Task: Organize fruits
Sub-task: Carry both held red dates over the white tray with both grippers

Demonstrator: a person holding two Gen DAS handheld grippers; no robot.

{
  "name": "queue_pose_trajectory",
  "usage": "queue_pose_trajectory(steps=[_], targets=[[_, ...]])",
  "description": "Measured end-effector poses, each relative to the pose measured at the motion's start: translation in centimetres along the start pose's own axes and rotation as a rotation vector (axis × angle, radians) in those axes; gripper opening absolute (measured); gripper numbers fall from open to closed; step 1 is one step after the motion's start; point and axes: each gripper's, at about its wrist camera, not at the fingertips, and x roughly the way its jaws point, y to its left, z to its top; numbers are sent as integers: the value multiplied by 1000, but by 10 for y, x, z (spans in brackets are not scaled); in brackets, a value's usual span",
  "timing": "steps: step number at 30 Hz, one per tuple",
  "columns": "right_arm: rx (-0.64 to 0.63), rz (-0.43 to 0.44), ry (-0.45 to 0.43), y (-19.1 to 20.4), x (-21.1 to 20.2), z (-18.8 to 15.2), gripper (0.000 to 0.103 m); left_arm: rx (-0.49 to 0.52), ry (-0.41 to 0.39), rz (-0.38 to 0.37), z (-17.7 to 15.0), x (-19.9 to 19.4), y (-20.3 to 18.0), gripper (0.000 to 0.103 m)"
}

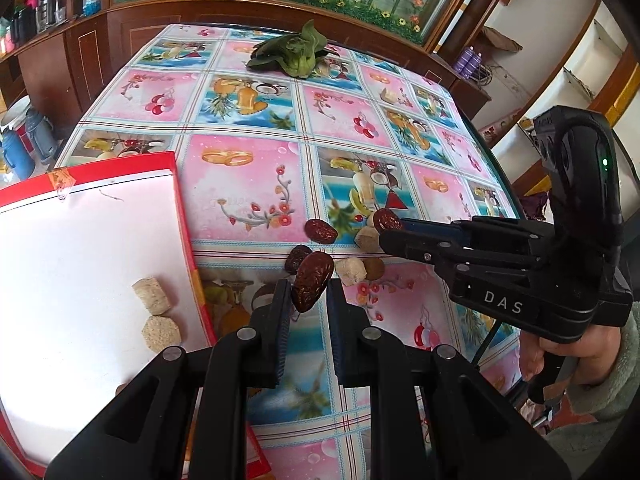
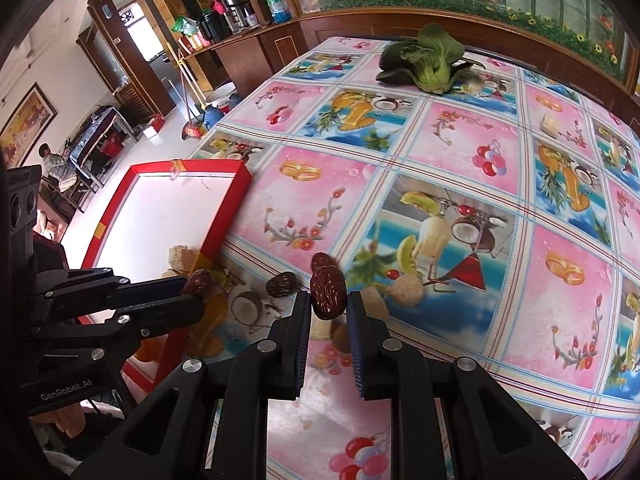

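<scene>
Left gripper point(image 1: 310, 294) jaws grasping date point(image 1: 311, 282); right gripper point(image 2: 329, 300) jaws grasping second date point(image 2: 328, 293); red tray point(image 1: 188, 216) edge beside.

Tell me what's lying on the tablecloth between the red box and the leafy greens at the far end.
Nothing: in the right wrist view, only bare patterned tablecloth runs from the red box to the leafy greens.

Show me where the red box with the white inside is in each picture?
Left wrist view: the red cardboard box with a white inside fills the lower left.
Right wrist view: the same box lies left of centre, behind the other gripper.
Shared landmark: the green leafy vegetable at the table's far end.
</scene>
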Motion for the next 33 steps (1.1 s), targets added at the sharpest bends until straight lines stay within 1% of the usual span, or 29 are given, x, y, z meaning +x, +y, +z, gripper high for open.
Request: queue_pose_trajectory(steps=[11,19,22,26,30,33], targets=[[-9,29,-11,17,-1,4,18,-70,-51,-11,-8,-25,27,15],[-13,53,1,27,3,5,18,-77,-58,1,-11,-30,35,15],[-35,72,10,39,8,9,18,-92,-72,23,-11,-38,48,15],[-89,104,25,64,17,16,18,-148,-89,72,-13,-50,80,15],[-150,132,44,95,30,23,18,-211,-90,113,-15,-56,111,15],[-185,145,59,115,41,29,18,-229,-82,138,-21,-56,124,15]])
